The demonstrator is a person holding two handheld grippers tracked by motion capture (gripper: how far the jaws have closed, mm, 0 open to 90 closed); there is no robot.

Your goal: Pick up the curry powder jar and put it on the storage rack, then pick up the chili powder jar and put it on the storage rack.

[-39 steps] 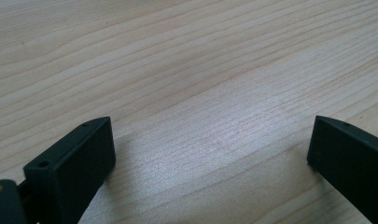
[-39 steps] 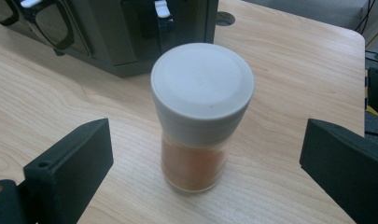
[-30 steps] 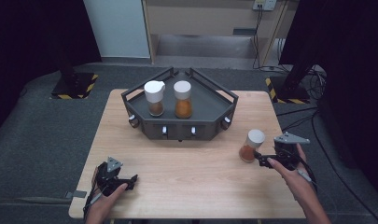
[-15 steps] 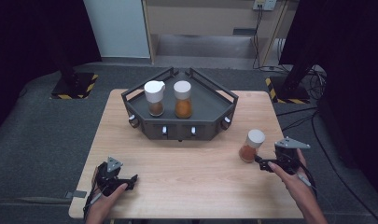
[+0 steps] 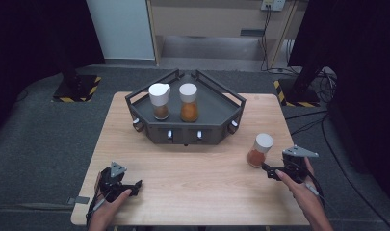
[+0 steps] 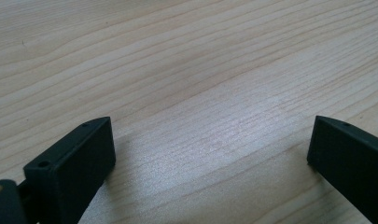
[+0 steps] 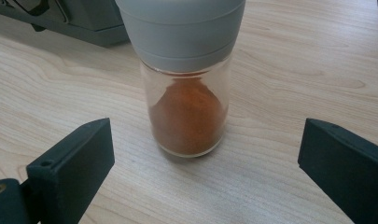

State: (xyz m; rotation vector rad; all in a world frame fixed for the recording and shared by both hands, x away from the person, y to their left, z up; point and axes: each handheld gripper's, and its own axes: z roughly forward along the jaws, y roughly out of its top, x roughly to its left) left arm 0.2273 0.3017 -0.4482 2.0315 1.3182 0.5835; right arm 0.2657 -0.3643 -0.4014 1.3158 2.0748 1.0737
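Spice jar (image 7: 186, 84) upright on counter (image 5: 192, 192) just ahead of right tool (image 5: 271, 171), jaws spread wide and empty, left tool (image 5: 133, 185) likewise gaping over bare wood; tall and top-heavy, likely to topple if nudged by one jaw before closing.

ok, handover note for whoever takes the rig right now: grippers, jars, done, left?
Right gripper: open, jaws spread just short of the loose spice jar, not touching it.
Left gripper: open, idle low over the table at the near left, nothing between its jaws.
Jars: two white-lidded jars stand upright in the dark tray; the loose one stands upright on the table, right of the tray.
Done: two jars are in the tray.
Left: probably close on the loose jar, lift it and set it in the tray beside the others.
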